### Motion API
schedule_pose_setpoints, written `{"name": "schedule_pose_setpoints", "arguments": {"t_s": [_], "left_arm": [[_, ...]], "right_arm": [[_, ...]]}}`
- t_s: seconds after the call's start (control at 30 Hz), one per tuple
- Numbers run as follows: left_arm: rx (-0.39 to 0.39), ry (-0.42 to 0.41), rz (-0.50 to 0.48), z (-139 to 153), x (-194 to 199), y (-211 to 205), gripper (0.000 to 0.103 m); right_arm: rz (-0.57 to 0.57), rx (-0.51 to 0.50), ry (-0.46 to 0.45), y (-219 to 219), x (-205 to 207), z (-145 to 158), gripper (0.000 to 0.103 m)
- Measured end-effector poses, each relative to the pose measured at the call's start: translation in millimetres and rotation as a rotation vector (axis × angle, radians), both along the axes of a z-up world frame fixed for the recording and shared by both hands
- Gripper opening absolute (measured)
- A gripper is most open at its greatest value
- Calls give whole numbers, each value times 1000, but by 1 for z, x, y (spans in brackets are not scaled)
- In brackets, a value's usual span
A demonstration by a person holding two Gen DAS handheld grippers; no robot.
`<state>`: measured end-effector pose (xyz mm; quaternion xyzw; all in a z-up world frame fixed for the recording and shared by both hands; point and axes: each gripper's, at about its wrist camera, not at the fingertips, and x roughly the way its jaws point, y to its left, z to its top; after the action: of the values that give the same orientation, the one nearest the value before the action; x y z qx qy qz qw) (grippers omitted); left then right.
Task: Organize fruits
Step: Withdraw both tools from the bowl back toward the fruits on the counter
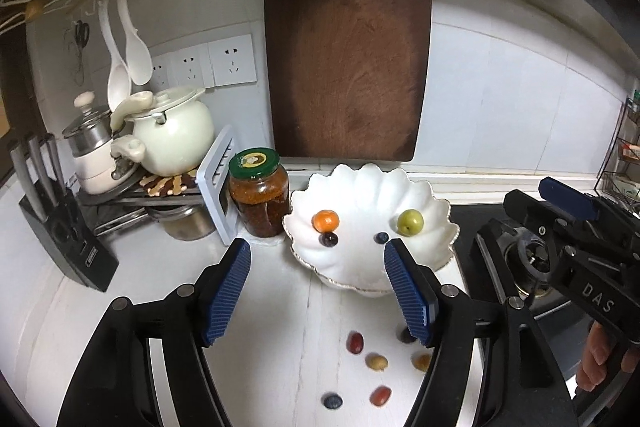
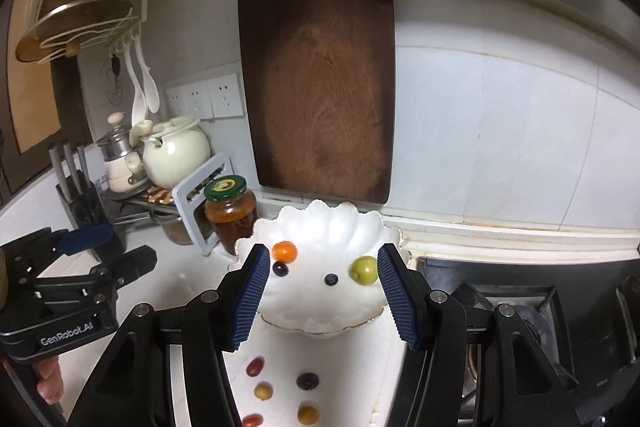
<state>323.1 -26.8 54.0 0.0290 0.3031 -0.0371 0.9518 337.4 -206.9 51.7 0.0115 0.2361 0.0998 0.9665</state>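
Observation:
A white shell-shaped plate [image 1: 360,191] [image 2: 320,223] stands on the white counter. It holds a small orange [image 1: 326,221] [image 2: 284,251], a green fruit [image 1: 410,222] [image 2: 364,269] and two dark berries [image 1: 329,239] [image 2: 331,279]. Several loose fruits lie on the counter in front of the plate: a red grape [image 1: 355,342] [image 2: 255,366], a yellow one [image 1: 376,362] [image 2: 263,391], a blueberry [image 1: 332,401]. My left gripper [image 1: 316,246] hangs open above the plate's near edge, nothing between its pads. My right gripper [image 2: 323,251] is open beside it, also empty.
A glass jar with a green lid [image 1: 259,193] stands just left of the plate. A dark wooden cutting board [image 1: 346,55] hangs on the wall behind. The gas stove [image 1: 520,267] lies to the right. Pots [image 1: 176,135] and a knife block [image 1: 68,231] crowd the left.

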Motion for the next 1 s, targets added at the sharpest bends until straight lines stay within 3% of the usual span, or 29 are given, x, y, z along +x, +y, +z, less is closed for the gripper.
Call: {"name": "schedule_pose_setpoints", "arguments": {"t_s": [0.73,1.0], "left_arm": [[-63,15,33,-14,-78,12,70],[-5,-20,74,-23,-98,9,70]], "right_arm": [[45,-5,-29,6,-70,-14,57],[38,7,-9,4,-82,-30,57]]}}
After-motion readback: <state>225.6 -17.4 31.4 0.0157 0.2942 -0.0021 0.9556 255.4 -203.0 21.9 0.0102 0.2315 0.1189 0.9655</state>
